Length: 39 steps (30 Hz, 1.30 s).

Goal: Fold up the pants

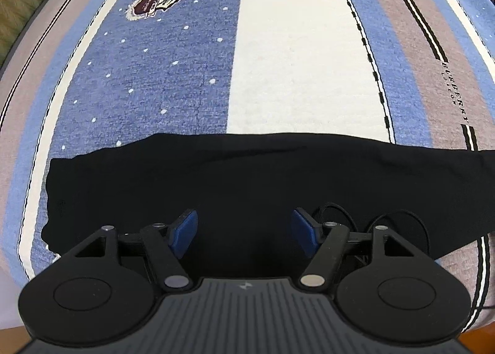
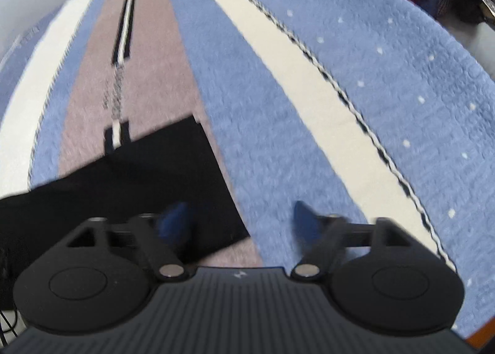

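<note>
Black pants [image 1: 247,181] lay flat in long band across striped blanket [image 1: 297,60]. Left tool [image 1: 244,230] hovered wide open over fabric, empty. Right tool [image 2: 244,224] open, empty, beside pants' end [image 2: 198,168]. Risk: pads snagging drawstring loops [image 1: 399,224], or pinching single layer, skewing fold.

The pants [image 1: 247,187] lie flat on a blanket [image 1: 294,60], stretched from left to right across the near part of the left wrist view. The left gripper [image 1: 244,230] hangs over their near middle, jaws apart, with a looped cord [image 1: 399,224] lying on the cloth just to its right. An emblem [image 1: 156,3] sits on the blanket far off to the left. In the right wrist view, one end of the pants [image 2: 148,181] lies at near left; the right gripper [image 2: 243,224] hangs over its right edge, one finger over the cloth, the other over the blanket [image 2: 340,75].
</note>
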Available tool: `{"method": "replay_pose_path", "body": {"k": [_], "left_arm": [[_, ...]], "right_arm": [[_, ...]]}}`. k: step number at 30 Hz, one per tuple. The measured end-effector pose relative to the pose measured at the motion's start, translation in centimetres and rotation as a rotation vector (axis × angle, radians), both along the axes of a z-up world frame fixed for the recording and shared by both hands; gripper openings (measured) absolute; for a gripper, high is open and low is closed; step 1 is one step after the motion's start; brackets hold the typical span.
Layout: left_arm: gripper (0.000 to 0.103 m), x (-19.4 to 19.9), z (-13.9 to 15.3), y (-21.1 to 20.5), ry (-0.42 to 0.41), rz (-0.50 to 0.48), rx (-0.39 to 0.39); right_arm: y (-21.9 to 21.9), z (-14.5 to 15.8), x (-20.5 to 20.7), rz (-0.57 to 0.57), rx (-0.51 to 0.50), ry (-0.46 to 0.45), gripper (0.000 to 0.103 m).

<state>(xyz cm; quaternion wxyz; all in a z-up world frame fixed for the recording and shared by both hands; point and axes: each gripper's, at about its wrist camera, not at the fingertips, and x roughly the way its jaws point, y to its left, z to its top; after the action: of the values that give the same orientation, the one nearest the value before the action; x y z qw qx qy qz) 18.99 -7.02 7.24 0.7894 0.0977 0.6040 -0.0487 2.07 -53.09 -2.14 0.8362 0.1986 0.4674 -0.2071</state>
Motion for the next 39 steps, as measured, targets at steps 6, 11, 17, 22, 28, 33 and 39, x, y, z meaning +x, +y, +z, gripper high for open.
{"method": "replay_pose_path", "body": {"k": [6,11,17,22,28,33,39], "left_arm": [[0.067,-0.5,0.1,0.3,0.005,0.008,0.004],[0.067,-0.6,0.3,0.5,0.001,0.021,0.005],[0.067,-1.0,0.6,0.2,-0.005,0.021,0.005],[0.067,-1.6,1.6,0.8,-0.035,0.045,0.018],[0.067,-2.4,3.9,4.7,-0.038,0.169,0.036],[0.067,-3.3,5.4,11.1,0.009,0.361,0.024],[0.067,-4.9,6.3,17.8,0.028,0.491,0.026]], "right_arm": [[-1.4,-2.0,1.3,0.049,0.100,-0.003,0.063],[-0.5,-3.0,1.8,0.094,0.101,0.034,0.056],[-0.1,-3.0,1.5,0.109,0.068,0.064,0.022],[-0.3,-2.2,1.0,0.105,0.075,0.045,0.008],[0.9,0.4,0.9,0.094,0.045,0.012,0.007],[2.9,4.2,1.3,0.149,0.004,-0.013,0.006],[7.8,8.7,2.5,0.267,-0.043,-0.036,0.006]]}}
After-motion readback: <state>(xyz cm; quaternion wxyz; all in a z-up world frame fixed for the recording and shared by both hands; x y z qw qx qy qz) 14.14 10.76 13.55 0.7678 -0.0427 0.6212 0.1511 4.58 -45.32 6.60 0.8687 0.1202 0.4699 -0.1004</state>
